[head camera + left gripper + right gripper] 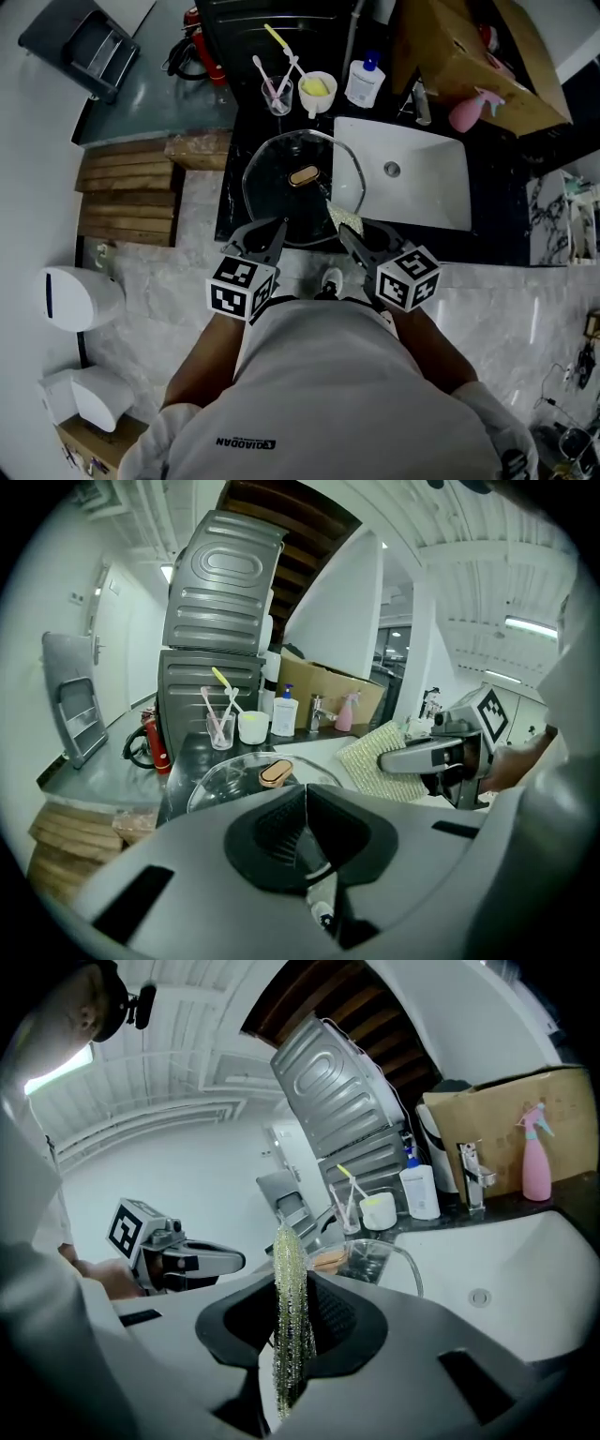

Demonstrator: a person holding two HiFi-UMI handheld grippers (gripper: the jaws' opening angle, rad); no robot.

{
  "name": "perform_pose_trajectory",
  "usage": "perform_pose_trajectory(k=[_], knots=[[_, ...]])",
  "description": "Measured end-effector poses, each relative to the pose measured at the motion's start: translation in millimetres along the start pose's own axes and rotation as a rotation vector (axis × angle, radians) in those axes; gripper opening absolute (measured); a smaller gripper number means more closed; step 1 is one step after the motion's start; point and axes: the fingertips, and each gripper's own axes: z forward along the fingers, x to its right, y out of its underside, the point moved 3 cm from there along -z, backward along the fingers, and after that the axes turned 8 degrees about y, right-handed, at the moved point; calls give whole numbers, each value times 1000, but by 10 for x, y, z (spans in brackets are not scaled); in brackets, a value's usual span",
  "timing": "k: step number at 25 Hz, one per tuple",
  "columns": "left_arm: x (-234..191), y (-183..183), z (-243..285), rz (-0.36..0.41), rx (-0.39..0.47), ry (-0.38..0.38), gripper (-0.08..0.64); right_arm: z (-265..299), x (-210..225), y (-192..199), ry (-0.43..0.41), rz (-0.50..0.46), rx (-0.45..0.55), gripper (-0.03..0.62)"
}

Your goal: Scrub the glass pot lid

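Observation:
The round glass pot lid [281,192] with a bronze knob [303,175] sits over the black counter, just left of the sink. My left gripper [277,230] is shut on the lid's near rim; clear glass shows between its jaws [305,829]. My right gripper [349,232] is shut on a glittery yellow-green scrub pad [341,219], which is at the lid's near right edge. I cannot tell whether the pad touches the glass. In the right gripper view the pad [289,1307] stands on edge between the jaws, with the lid [380,1262] beyond it.
A white sink basin [403,178] lies right of the lid. Behind the lid stand a glass of toothbrushes [277,94], a white cup [317,92] and a soap bottle [364,82]. A cardboard box [469,56] and pink spray bottle [466,111] are at the back right. Wooden planks [127,192] lie left.

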Motion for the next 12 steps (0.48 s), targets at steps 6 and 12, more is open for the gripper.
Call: perform_pose_trajectory(k=[6,12], knots=[[-37,-117,306,-6,4,-51,17,237,292,-41,-61,-28,-45,84],[-198,-68,353,-26,-29,-55,17,414,373,-125,-52,-64,-46,84]])
